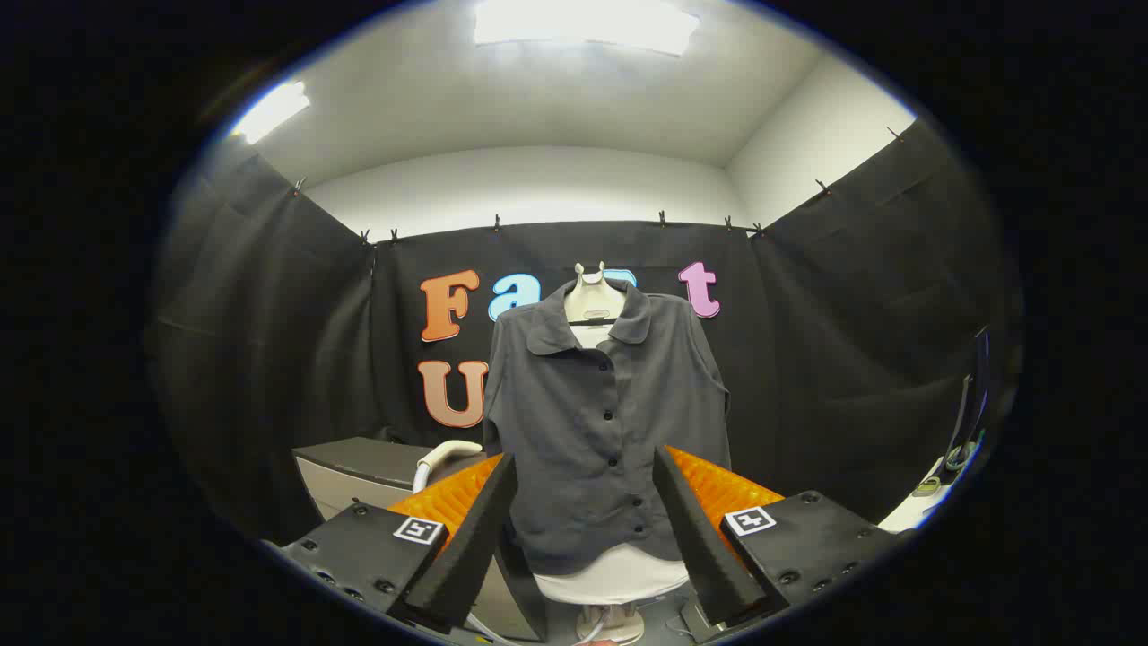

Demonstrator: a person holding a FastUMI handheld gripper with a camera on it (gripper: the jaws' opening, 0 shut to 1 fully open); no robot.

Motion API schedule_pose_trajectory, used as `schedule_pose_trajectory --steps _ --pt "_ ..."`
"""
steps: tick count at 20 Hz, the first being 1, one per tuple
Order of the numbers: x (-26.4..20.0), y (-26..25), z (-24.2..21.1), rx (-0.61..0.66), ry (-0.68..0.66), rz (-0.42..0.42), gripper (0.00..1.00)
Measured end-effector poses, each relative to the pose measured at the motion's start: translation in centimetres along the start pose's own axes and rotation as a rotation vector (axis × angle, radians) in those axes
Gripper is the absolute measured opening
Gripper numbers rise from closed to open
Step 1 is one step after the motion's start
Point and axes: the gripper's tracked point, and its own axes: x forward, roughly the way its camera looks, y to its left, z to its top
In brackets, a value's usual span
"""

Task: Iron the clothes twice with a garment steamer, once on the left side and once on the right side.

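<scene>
gripper (pixel 583 520) fingers spread and empty before the shirt (pixel 603 431) on its form; steamer handle (pixel 446 455) sits off left, so a hasty reach risks snagging fabric

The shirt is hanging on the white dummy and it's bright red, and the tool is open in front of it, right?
Not quite: the shirt is dark grey, not red. The gripper view shows it buttoned up on the white dummy, beyond the tool, whose fingers are open with nothing held between them.
</scene>
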Motion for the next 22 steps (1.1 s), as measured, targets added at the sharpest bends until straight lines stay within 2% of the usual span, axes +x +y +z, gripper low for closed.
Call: schedule_pose_trajectory --steps 22 --pt "0.5 2.0 -1.2 -0.012 0.018 -0.004 0.98"
